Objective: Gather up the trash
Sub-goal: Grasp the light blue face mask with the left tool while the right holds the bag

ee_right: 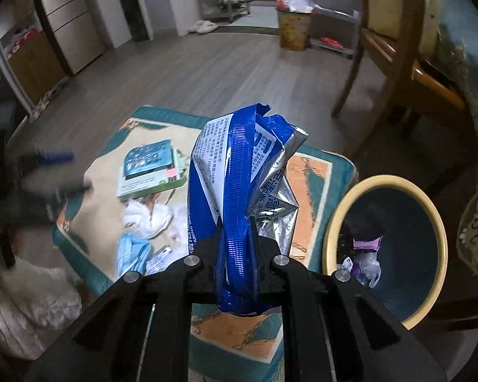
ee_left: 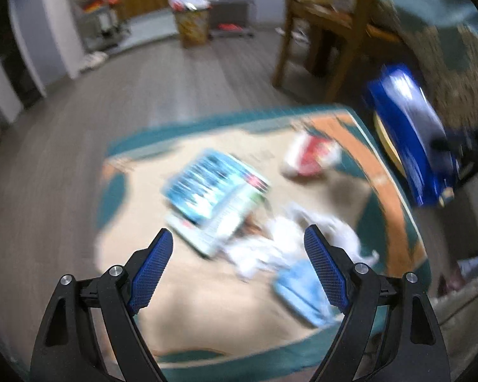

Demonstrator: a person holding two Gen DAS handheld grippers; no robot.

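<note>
The right tongs [ee_right: 235, 222] are clamped on a crumpled blue wipes packet [ee_right: 239, 172], a glossy foil wrapper with a ribbed seam strip, white print panels and a creased silver inside; it stands up from the black jaws, above the low counter's [ee_right: 315, 172] patterned top and just beside a round bin [ee_right: 331, 222] with a smooth cream rim and dark blue interior, where clear plastic and something purple lie at the bottom. The left tongs [ee_left: 237, 245] hang spread wide apart, holding nothing, their pads [ee_left: 153, 273] blue and cross-hatched, over the same counter. The top is beige with teal and orange borders. On it lie a flat, teal-covered box [ee_left: 213, 187], rumpled white tissue [ee_left: 271, 248], a pale blue soft piece [ee_left: 302, 293], and a blurred red-and-white wrapper [ee_left: 312, 156]. Grey plank floor surrounds it.
</note>
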